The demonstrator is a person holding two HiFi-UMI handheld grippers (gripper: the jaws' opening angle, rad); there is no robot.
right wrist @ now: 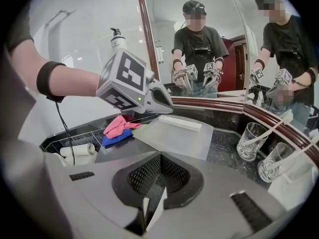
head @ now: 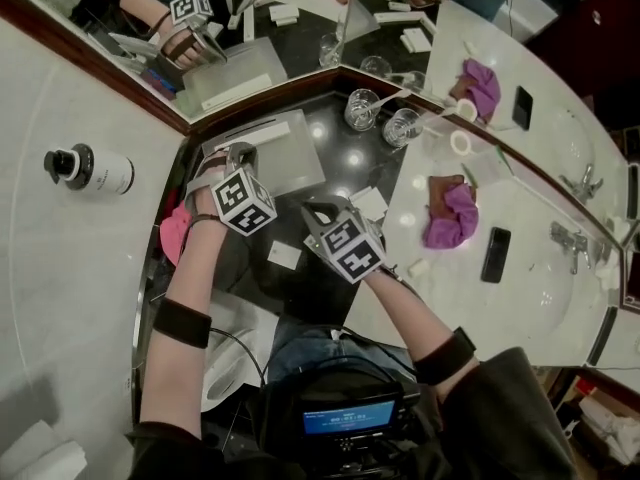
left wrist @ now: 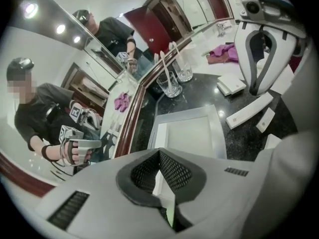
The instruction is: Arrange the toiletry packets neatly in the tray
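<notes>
Now the left gripper [head: 238,153] is clamped shut on a thin packet [left wrist: 169,215] over the tray [head: 300,168], the right gripper [head: 322,211] on a white packet [right wrist: 155,209]. Glasses [head: 362,108] are stood beyond.

The pale rectangular tray [head: 285,173] sits flat on the black counter, with one long white packet [head: 252,135] lying inside along its far edge. Several flat white packets [left wrist: 249,111] lie loose beside it. Another thin packet [right wrist: 155,208] seems pinched in the right gripper [right wrist: 149,218].

White packet [head: 284,255], grey tray [head: 295,168], black speckled counter [left wrist: 239,138] (pink cloth [right wrist: 119,125], blue cloth [right wrist: 115,139]).
</notes>
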